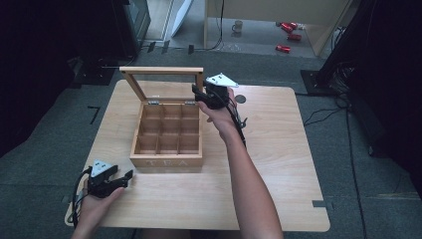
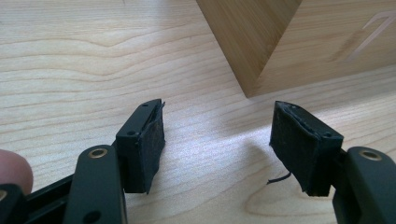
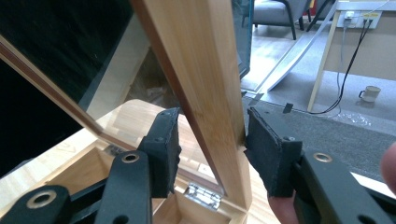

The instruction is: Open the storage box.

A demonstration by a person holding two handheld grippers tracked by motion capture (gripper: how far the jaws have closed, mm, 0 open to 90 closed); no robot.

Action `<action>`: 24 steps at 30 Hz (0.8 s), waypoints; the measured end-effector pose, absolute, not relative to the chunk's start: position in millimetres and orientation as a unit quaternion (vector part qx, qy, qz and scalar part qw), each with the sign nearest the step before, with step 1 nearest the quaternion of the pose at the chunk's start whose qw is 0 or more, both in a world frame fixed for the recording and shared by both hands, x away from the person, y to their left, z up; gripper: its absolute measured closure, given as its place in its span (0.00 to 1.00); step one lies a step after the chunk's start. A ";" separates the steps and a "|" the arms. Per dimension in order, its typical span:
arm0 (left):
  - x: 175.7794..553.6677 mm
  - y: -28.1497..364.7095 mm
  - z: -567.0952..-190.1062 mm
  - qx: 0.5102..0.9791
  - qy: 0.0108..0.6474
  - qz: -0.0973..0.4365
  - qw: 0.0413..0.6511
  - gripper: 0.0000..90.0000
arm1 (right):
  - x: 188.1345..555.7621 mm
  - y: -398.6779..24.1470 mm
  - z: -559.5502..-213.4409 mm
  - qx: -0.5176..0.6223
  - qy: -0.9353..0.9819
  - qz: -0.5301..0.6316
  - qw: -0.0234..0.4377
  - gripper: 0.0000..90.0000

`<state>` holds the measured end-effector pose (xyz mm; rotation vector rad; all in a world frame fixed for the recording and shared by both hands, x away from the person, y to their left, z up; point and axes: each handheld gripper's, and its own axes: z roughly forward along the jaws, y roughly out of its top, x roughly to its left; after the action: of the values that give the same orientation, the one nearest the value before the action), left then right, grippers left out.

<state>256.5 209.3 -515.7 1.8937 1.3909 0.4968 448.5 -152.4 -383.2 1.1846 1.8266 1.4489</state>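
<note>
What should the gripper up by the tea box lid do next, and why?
Probably squeeze shut on the lid. The right gripper has the lid's wooden side frame between its jaws, with a small gap beside the pads, and the box stands open.

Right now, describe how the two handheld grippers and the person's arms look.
Both the left gripper and right gripper are black, two-jawed, with dark foam-like pads, brass-coloured rivets and a grey three-cornered plate on top. A black cable trails from each. The forearms are bare, with no sleeves.
</note>
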 end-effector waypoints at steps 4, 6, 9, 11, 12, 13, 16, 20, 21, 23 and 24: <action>256.5 208.8 -515.9 0.735 0.540 0.193 0.363 0.40 | 463.0 -152.0 -391.0 0.438 0.678 0.533 0.253 0.62; 256.6 209.2 -515.8 0.736 0.539 0.192 0.363 0.40 | 465.2 -151.9 -391.5 0.441 0.676 0.534 0.252 0.63; 256.9 209.6 -515.8 0.736 0.539 0.190 0.364 0.40 | 470.7 -152.4 -390.8 0.441 0.675 0.532 0.259 0.67; 257.1 209.3 -515.7 0.737 0.538 0.191 0.363 0.40 | 474.9 -153.7 -390.8 0.434 0.680 0.528 0.265 0.70; 257.1 209.3 -515.7 0.737 0.538 0.191 0.363 0.40 | 474.9 -153.7 -390.8 0.434 0.680 0.528 0.265 0.70; 257.2 209.3 -515.7 0.737 0.537 0.191 0.363 0.40 | 475.9 -153.8 -390.2 0.435 0.682 0.525 0.266 0.72; 257.2 208.8 -515.8 0.737 0.537 0.192 0.363 0.40 | 479.7 -153.4 -389.0 0.452 0.678 0.514 0.270 0.75; 256.9 207.5 -516.0 0.742 0.531 0.192 0.360 0.37 | 485.4 -153.3 -389.3 0.471 0.668 0.513 0.263 0.75; 256.8 206.9 -516.2 0.743 0.530 0.194 0.359 0.35 | 486.4 -153.0 -389.5 0.475 0.666 0.512 0.262 0.75; 256.4 206.4 -516.3 0.746 0.528 0.193 0.357 0.33 | 489.5 -152.1 -390.0 0.481 0.662 0.512 0.262 0.75; 256.4 206.4 -516.3 0.746 0.528 0.193 0.357 0.32 | 490.3 -151.7 -390.1 0.484 0.661 0.511 0.262 0.75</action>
<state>256.4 206.4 -516.3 1.9254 1.3617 0.4994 490.3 -151.7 -390.1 1.3090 1.7889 1.3819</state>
